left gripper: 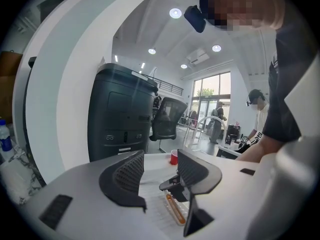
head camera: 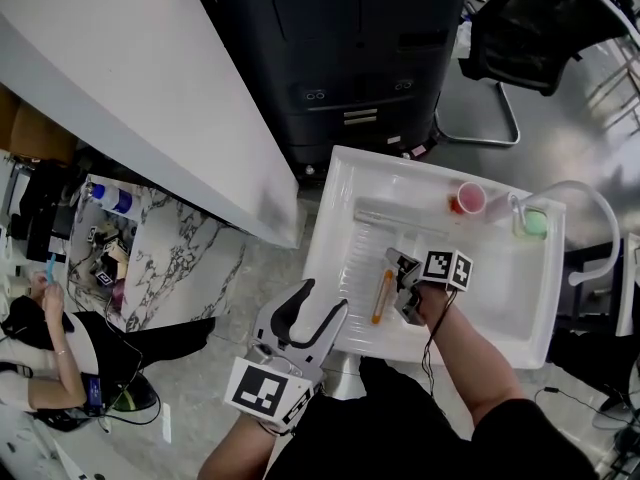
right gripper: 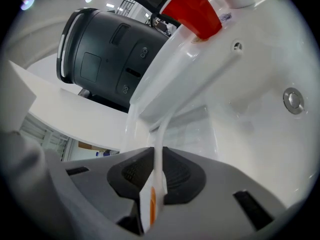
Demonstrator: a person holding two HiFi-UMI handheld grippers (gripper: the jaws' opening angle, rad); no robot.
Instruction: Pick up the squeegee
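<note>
R gripper is clenched on the thin handle of the slim white plastic squeegee w/ orange inlay strip. The squeegee sits low in the glossy white moulded sink basin, blade end toward the back wall; can't tell if it's off the floor yet. L gripper hangs outside the basin's front-left rim, jaws apart, nothing between. To lift well, I'd judge: keep the squeeze firm, as the smooth narrow handle could twist in the textured pads. Raise it straight up so the long blade clears the ribbed floor w/o dragging, and avoid the red plastic cup behind.
</note>
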